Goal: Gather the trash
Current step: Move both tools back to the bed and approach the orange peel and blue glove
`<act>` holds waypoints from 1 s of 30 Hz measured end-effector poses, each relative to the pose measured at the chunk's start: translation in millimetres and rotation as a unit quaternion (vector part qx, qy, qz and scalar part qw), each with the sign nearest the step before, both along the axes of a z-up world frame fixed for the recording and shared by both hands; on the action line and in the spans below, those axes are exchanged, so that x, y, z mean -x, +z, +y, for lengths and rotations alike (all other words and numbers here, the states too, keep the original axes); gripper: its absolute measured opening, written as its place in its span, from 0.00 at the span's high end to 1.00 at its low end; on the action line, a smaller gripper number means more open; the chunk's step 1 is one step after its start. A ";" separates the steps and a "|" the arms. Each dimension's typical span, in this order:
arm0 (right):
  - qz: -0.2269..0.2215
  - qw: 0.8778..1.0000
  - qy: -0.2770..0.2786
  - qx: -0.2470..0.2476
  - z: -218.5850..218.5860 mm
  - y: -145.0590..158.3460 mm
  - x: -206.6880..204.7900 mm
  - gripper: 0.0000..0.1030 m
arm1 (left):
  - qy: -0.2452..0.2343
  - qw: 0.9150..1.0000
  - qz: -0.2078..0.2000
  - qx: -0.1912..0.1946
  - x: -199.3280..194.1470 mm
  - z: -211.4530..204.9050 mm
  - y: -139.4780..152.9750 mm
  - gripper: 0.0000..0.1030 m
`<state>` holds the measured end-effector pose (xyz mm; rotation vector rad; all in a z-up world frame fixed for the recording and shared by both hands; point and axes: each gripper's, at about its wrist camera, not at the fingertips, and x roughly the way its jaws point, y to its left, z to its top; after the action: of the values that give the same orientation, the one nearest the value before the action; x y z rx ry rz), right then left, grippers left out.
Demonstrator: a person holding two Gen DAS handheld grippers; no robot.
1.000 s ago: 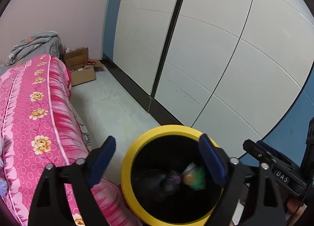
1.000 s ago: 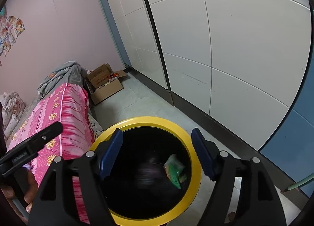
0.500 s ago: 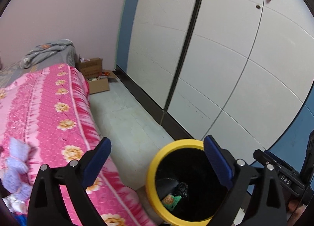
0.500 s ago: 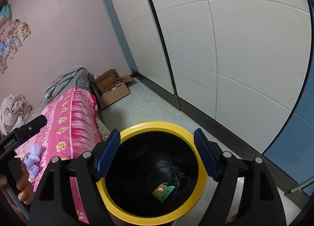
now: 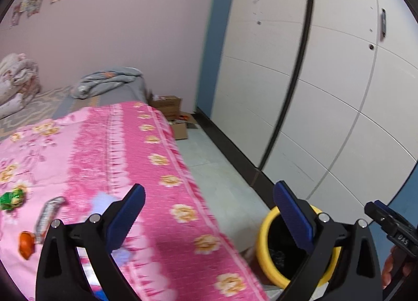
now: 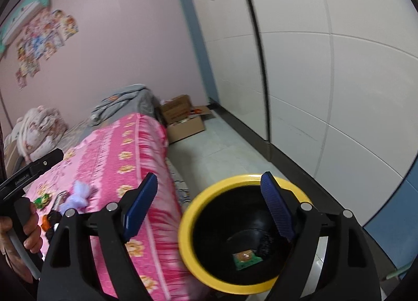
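A black bin with a yellow rim (image 5: 263, 256) (image 6: 188, 222) stands on the floor beside the bed. Inside it lie a green wrapper (image 6: 245, 258) and a dark crumpled piece (image 6: 265, 243). On the pink flowered bedspread (image 5: 91, 157) lie a green wrapper (image 5: 11, 198), a silver wrapper (image 5: 48, 214), an orange scrap (image 5: 26, 247) and a purple tissue (image 6: 77, 195). My left gripper (image 5: 209, 196) hangs over the bed's edge, jaws opening, nothing between them. My right gripper (image 6: 209, 183) hovers above the bin's left rim, jaws opening and empty.
White wardrobe doors (image 5: 326, 92) line the right side, with a strip of pale floor (image 6: 222, 149) between them and the bed. Open cardboard boxes (image 6: 183, 118) sit at the far end. Grey and pale bedding (image 5: 109, 81) is piled at the bed's head. A hand (image 6: 31, 225) holds the left tool.
Both grippers rose and swung left, away from the bin and toward the bed. The green wrapper and the dark piece dropped to the bin's bottom. Both pairs of jaws spread wider.
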<state>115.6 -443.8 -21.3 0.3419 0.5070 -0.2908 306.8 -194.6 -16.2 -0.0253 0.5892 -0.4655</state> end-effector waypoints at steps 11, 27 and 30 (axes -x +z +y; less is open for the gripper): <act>-0.003 0.994 0.102 0.029 109.0 27.3 -36.9 0.22 | 0.096 0.995 -0.009 -0.015 -9.8 118.3 2.5 0.08; 0.057 0.965 0.254 0.043 249.9 -5.6 -75.4 0.21 | 0.208 0.976 0.034 -0.049 -15.8 272.7 -53.1 0.08; 0.083 0.953 0.291 0.037 275.9 -23.4 -84.1 0.21 | 0.224 0.972 0.048 -0.046 -20.4 293.4 -67.7 0.08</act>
<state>199.7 -167.9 -44.7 0.0836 0.7350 0.2360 327.3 98.8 -83.9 -0.0909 0.6771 0.0017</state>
